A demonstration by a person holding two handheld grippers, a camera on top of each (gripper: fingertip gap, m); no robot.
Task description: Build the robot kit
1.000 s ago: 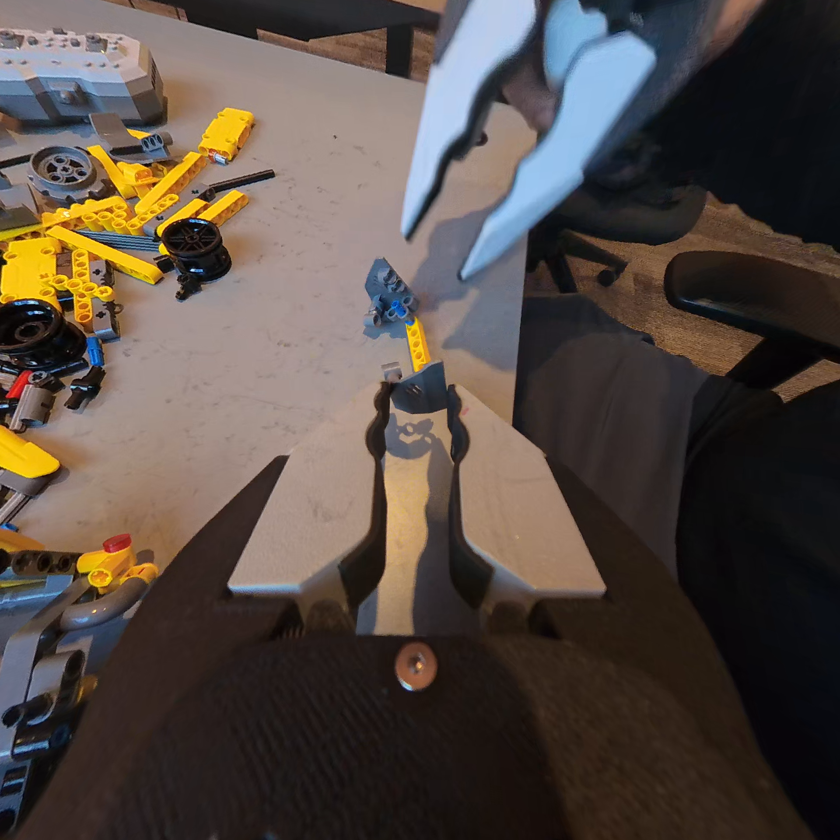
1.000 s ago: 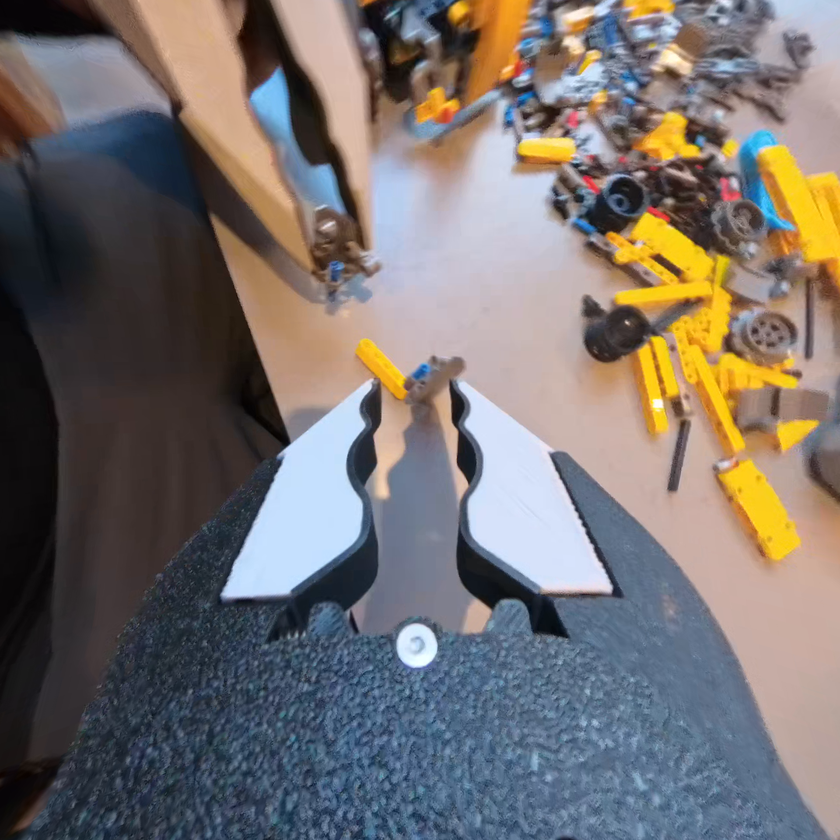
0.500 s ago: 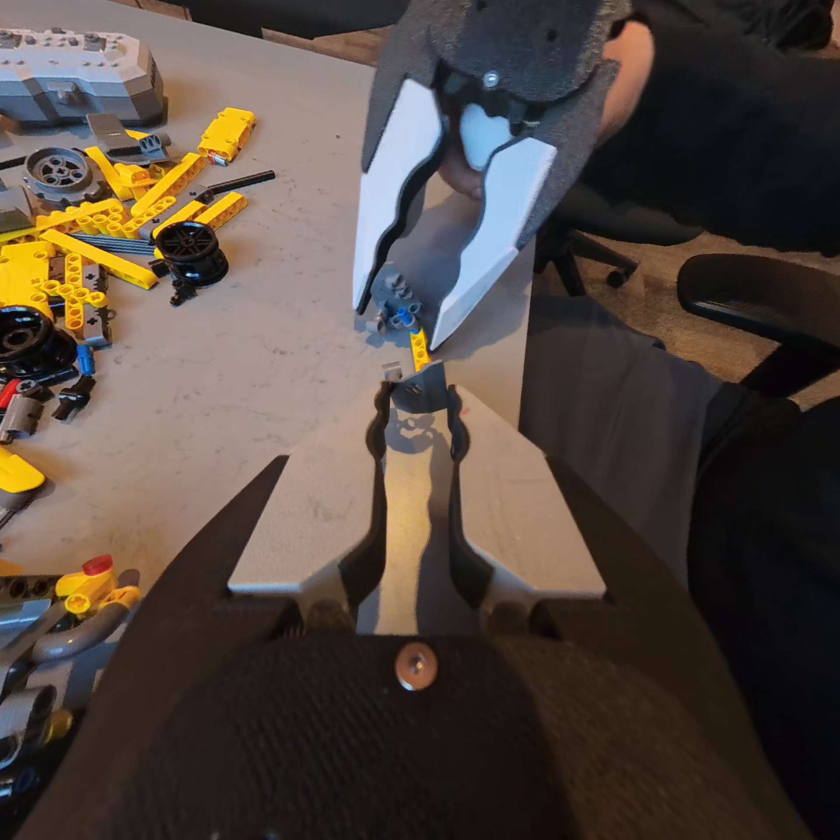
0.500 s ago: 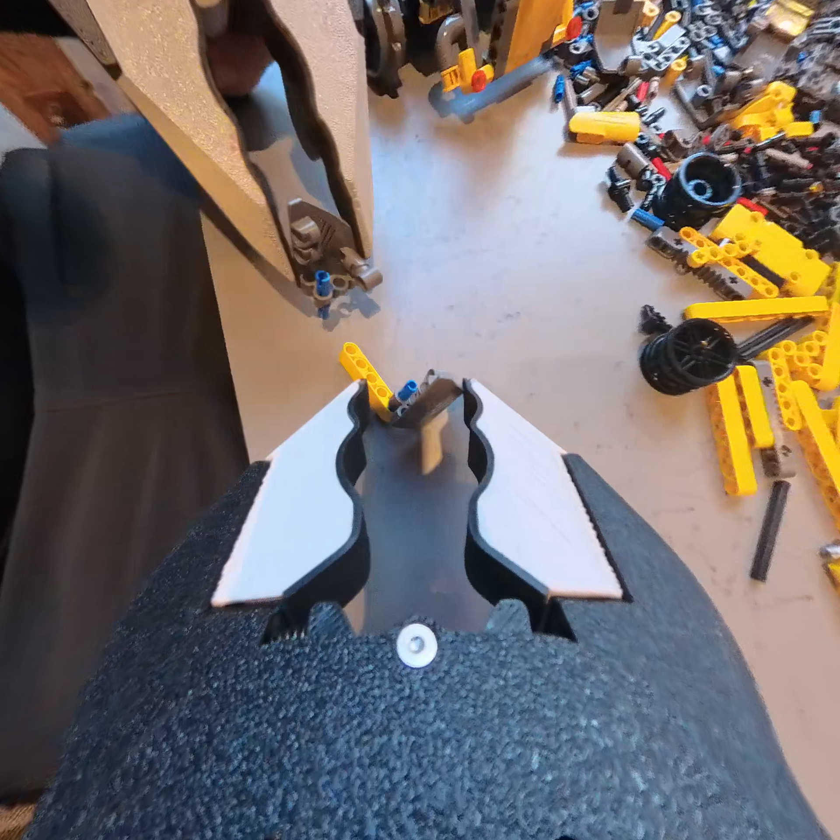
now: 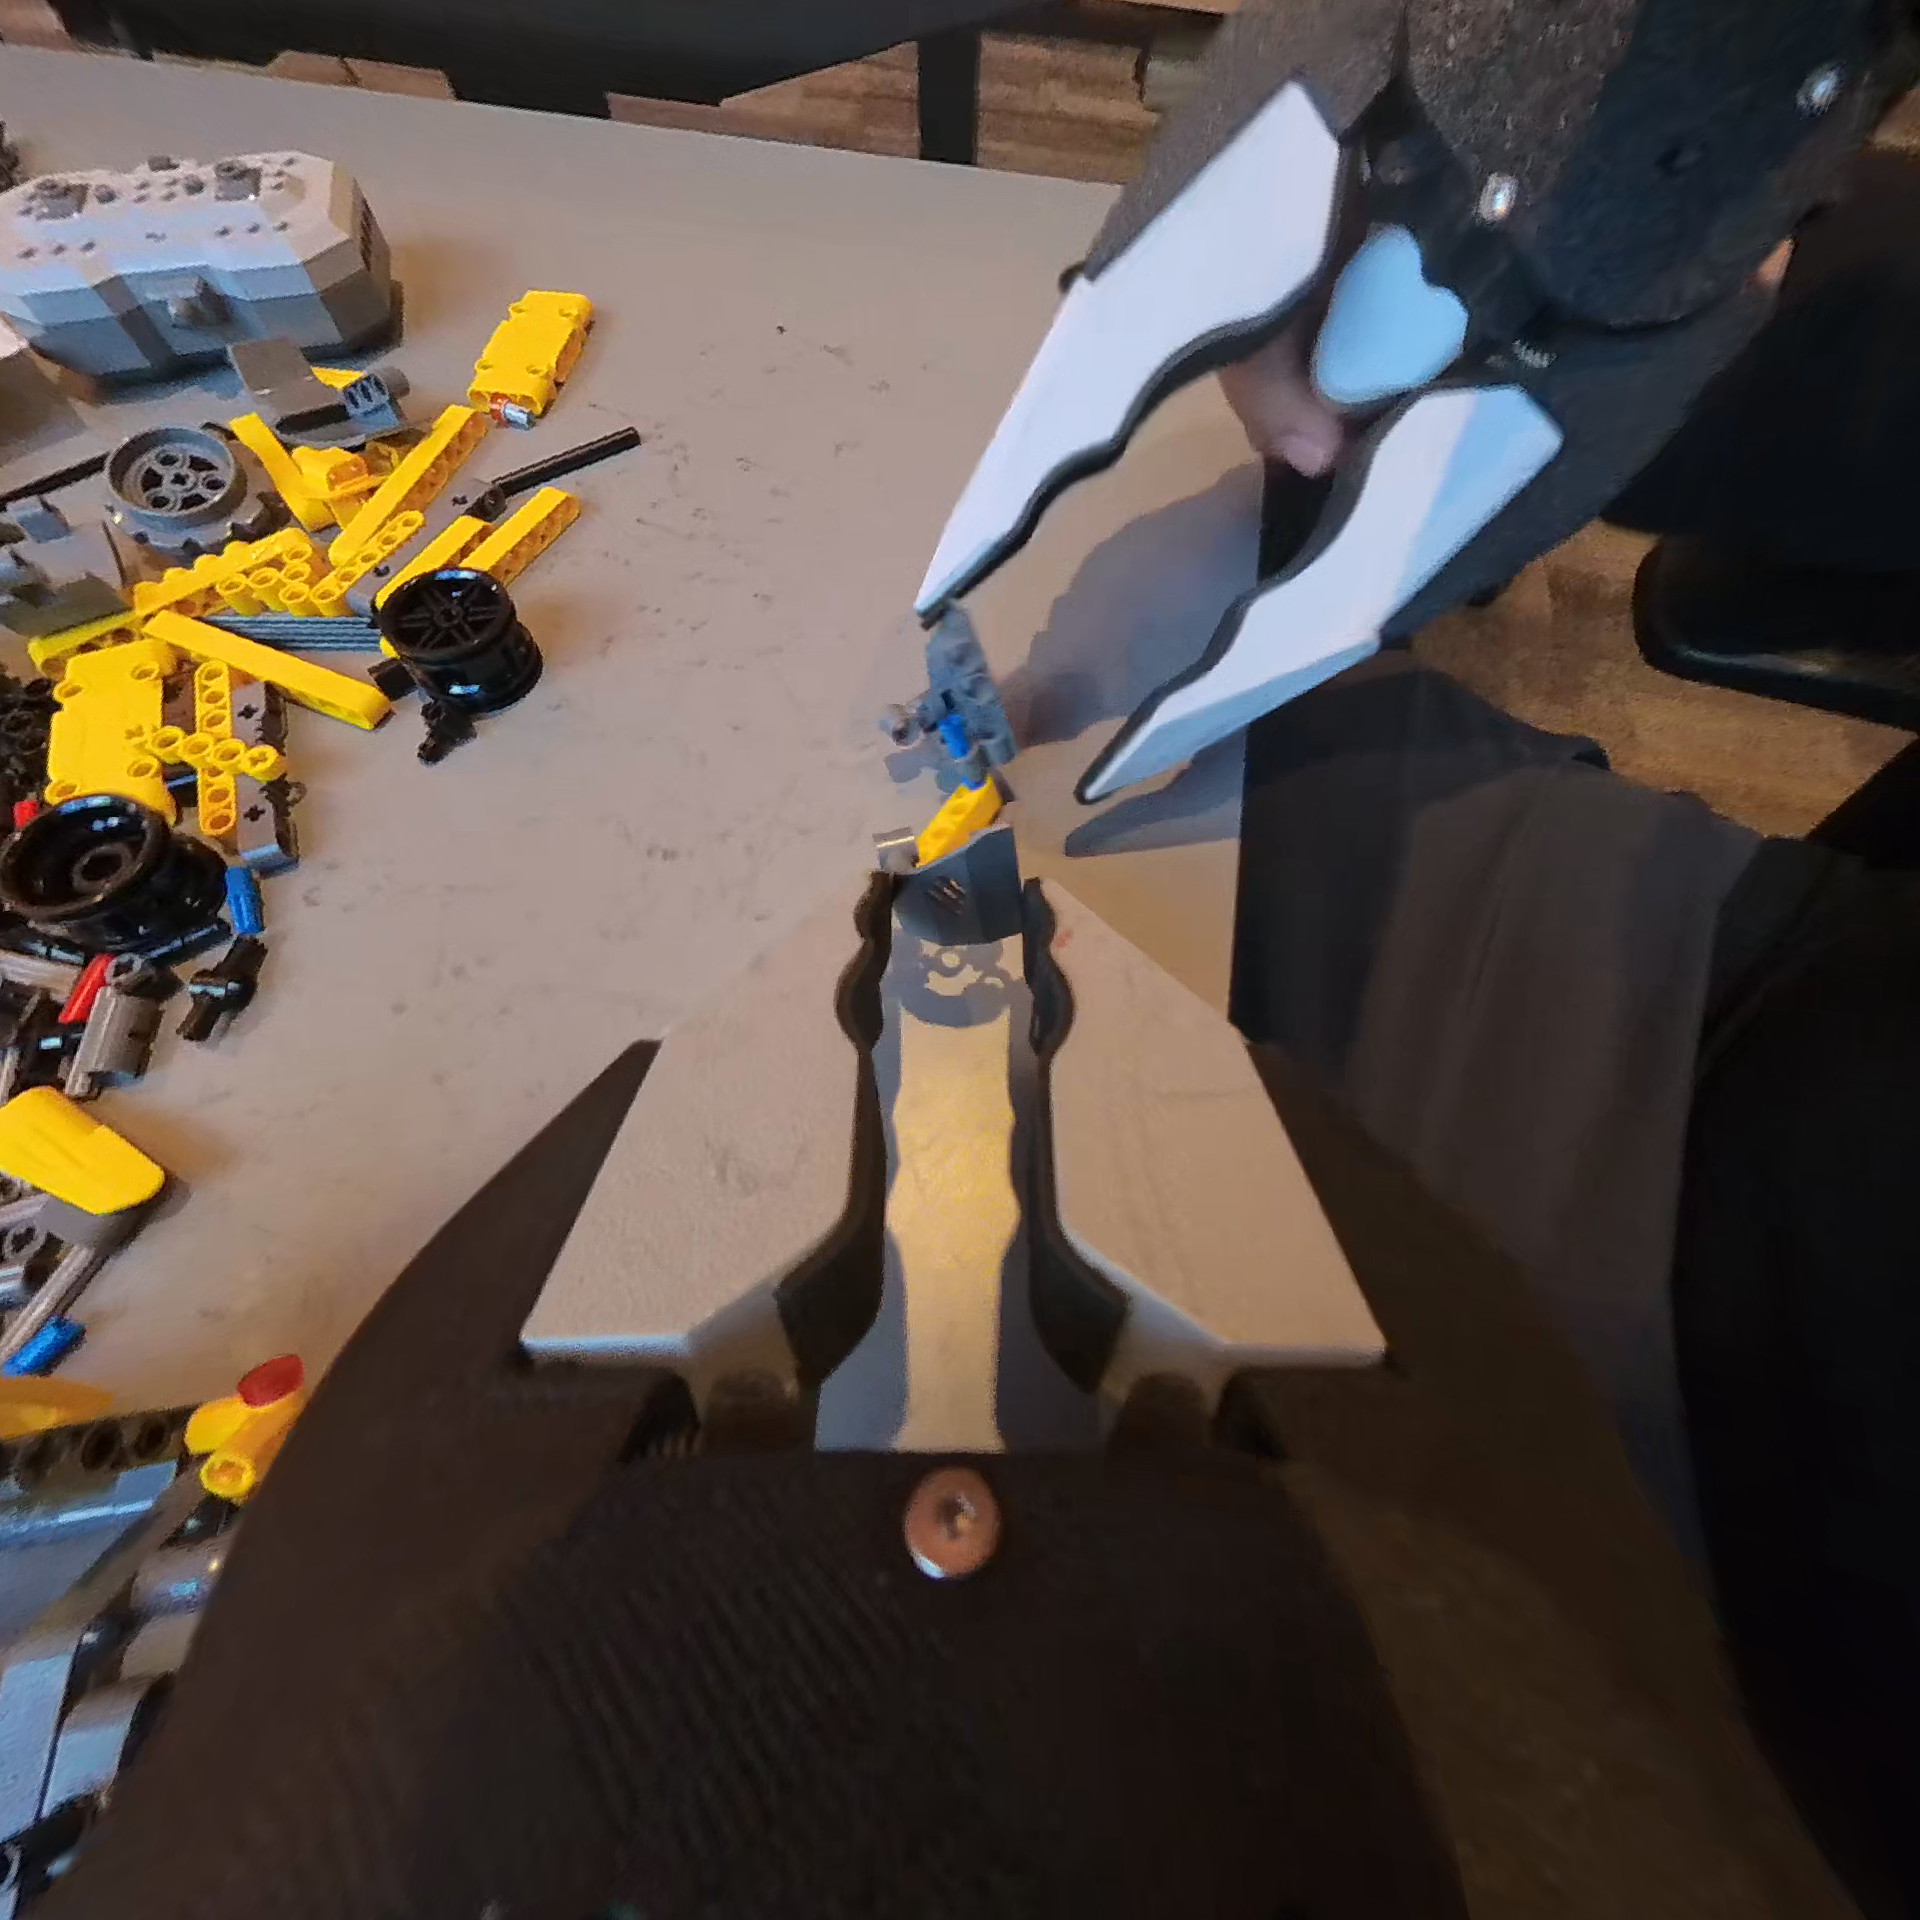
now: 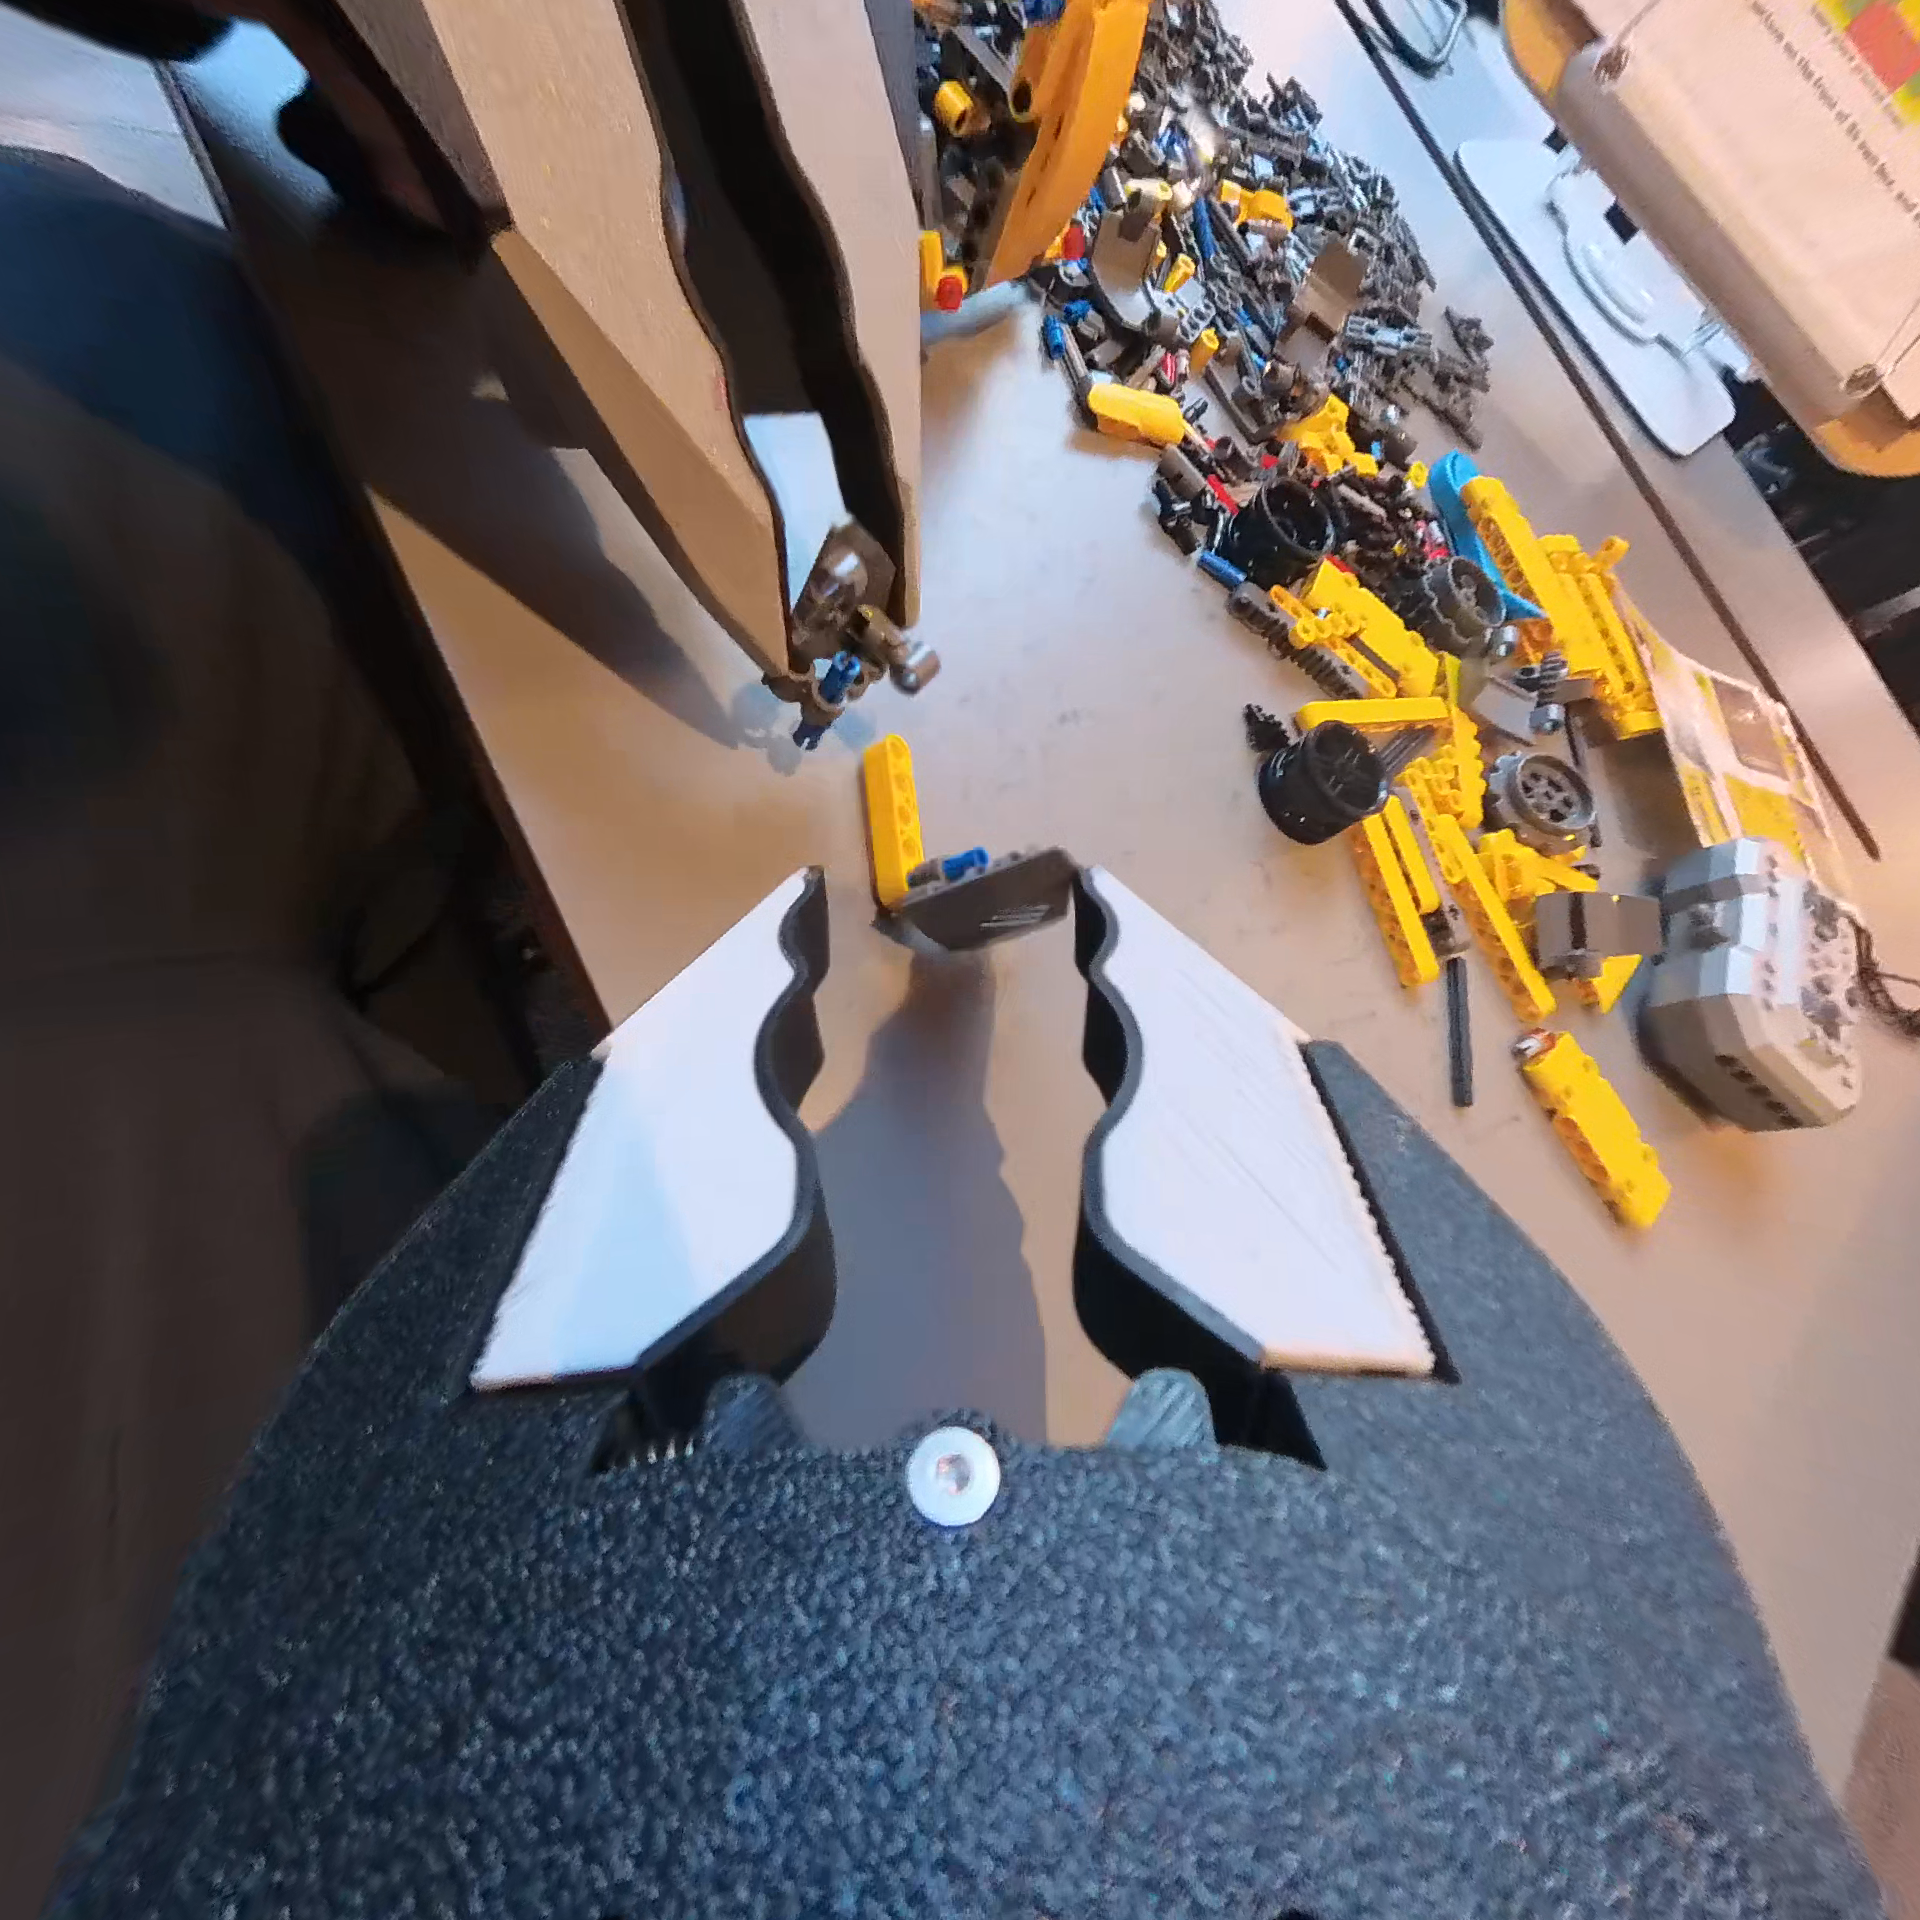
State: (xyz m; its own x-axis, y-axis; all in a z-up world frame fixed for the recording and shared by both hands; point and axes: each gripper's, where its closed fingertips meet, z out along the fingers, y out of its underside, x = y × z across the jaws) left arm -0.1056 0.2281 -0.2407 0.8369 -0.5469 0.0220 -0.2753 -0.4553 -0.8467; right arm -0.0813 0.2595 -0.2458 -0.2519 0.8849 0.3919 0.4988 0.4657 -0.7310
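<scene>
My left gripper (image 5: 956,883) is shut on a small dark grey piece (image 5: 961,894) just above the table near its edge. It also shows at the top of the right wrist view (image 6: 847,634), where the piece (image 6: 842,592) carries a blue pin. My right gripper (image 6: 951,883) is open. A dark grey panel (image 6: 987,909) with a blue pin and a yellow beam (image 6: 894,810) sits between its fingertips, close to the right finger. In the left wrist view the right gripper (image 5: 1008,701) stands over this panel (image 5: 961,675), its upper fingertip at the panel's top.
A pile of yellow beams (image 5: 260,582), black wheels (image 5: 457,629) and a grey block (image 5: 187,260) lies to the left. The same pile (image 6: 1455,675) and block (image 6: 1745,987) show on the right. The table edge (image 5: 1236,883) is close, with a person's leg (image 5: 1507,987) beyond. The tips of one gripper are about 5 centimetres away from the tips of the other.
My right gripper came down around the grey panel, then swung over to the right with its jaws wider. The panel has tipped a little. My left gripper stayed in place, still shut.
</scene>
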